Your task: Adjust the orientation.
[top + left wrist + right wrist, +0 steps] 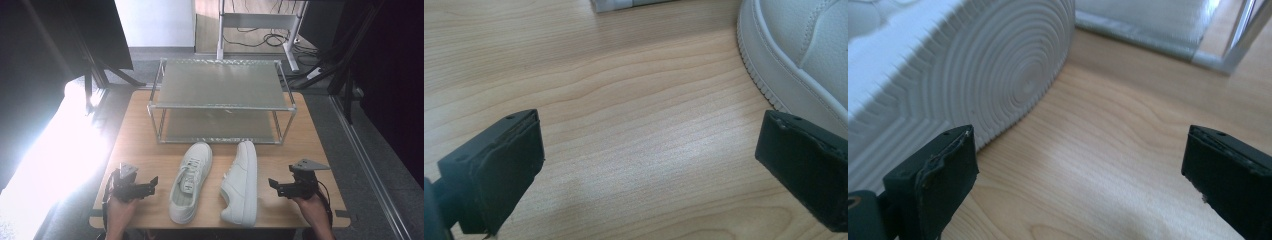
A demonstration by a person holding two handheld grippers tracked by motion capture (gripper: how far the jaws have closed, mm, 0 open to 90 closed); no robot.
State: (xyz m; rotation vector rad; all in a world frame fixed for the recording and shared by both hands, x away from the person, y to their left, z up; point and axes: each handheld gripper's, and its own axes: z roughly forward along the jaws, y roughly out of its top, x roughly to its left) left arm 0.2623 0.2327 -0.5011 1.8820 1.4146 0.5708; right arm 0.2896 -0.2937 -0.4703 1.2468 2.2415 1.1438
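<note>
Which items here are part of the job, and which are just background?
In play:
- left shoe, upright
- right shoe, on its side, sole toward the right tongs
- left tongs, open like the right
- two-tier rack, likely

Background:
- wooden table
- desk frame and floor cables behind

Two white shoes (pixel 191 181) (pixel 242 182), one two-tier metal rack (pixel 220 100), one wooden table (pixel 300 135), two grippers (pixel 152 183) (pixel 272 184)
</note>
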